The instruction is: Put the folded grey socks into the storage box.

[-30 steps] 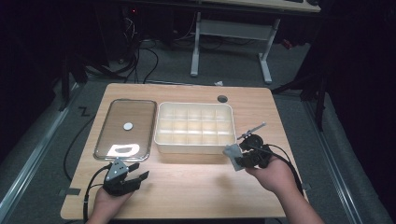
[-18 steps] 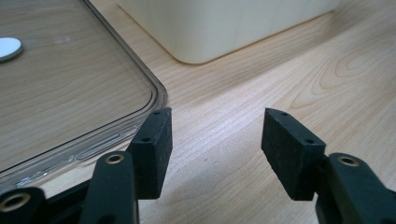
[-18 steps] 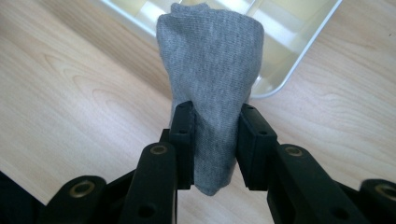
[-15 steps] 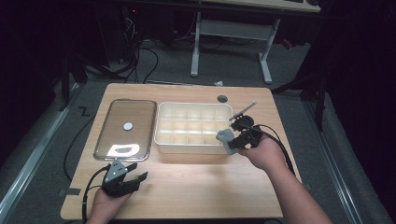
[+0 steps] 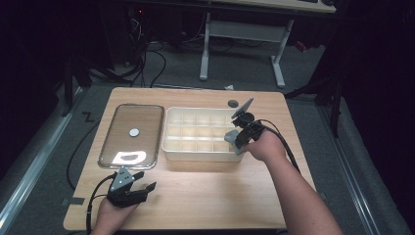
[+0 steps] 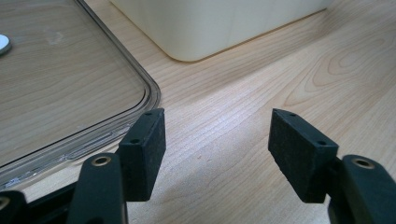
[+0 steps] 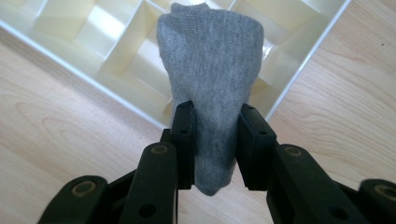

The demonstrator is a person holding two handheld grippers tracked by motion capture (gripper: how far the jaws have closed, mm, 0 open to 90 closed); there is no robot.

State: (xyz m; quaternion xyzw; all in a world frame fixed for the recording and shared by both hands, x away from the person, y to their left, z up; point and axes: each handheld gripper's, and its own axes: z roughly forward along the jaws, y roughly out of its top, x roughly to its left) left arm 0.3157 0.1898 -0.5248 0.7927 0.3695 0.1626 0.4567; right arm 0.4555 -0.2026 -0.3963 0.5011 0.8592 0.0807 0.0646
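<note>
Wooden tabletop [image 5: 205, 196] carrying a cream divided box [image 5: 198, 134] at centre and a clear flat lid [image 5: 133, 134] just to its left, a small white disc [image 5: 134, 132] lying on the lid. Dark round hole [image 5: 233, 103] in the tabletop behind the box's right end.

Right gripper [image 5: 236, 142] held over the front right corner of the box, fingers [image 7: 184, 140] clamped on a grey sock [image 7: 212, 88], folded or rolled. Sock squeezed between the two pads, its wider end sticking out beyond the fingers above the box's corner compartments, its narrow end poking back below them. Cannot tell whether the sock touches the box dividers. Right hand [image 5: 264, 144] behind the gripper, cable trailing toward the tabletop's right edge.

Left gripper [image 5: 131, 188] near the front left of the tabletop, just in front of the lid's near edge, fingers [image 6: 142, 151] spread wide with nothing between them, bare wood showing in the gap. Lid's rounded corner just beside the left finger in the left gripper view, box's near corner farther ahead. Left hand [image 5: 110, 215] at the bottom edge.
</note>
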